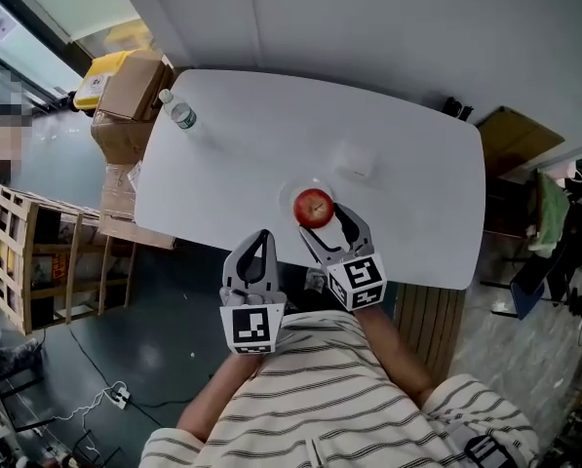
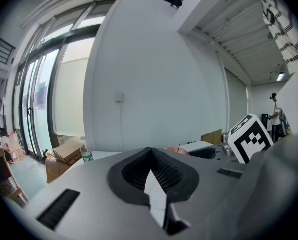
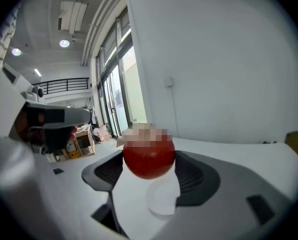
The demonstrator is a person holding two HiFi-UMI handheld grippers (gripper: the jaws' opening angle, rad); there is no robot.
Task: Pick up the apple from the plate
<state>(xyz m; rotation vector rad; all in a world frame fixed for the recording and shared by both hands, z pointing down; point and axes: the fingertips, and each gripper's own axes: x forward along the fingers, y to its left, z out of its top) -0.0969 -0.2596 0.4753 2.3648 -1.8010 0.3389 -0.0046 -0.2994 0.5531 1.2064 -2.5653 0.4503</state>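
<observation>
The red apple (image 1: 314,207) sits between the two jaws of my right gripper (image 1: 320,218), which is shut on it near the front edge of the white table (image 1: 252,144). In the right gripper view the apple (image 3: 149,156) hangs a little above a small clear plate (image 3: 162,200), with the dark pads of the right gripper (image 3: 149,165) pressed on both its sides. My left gripper (image 1: 261,236) hovers over the table's front edge, left of the apple, its jaws together and holding nothing. The left gripper (image 2: 149,152) has its pads meeting at the tip.
A water bottle (image 1: 178,111) stands at the table's far left corner, with cardboard boxes (image 1: 130,91) on the floor beyond it. A small white object (image 1: 357,161) lies on the table behind the plate. A wooden crate (image 1: 18,252) stands on the floor at the left.
</observation>
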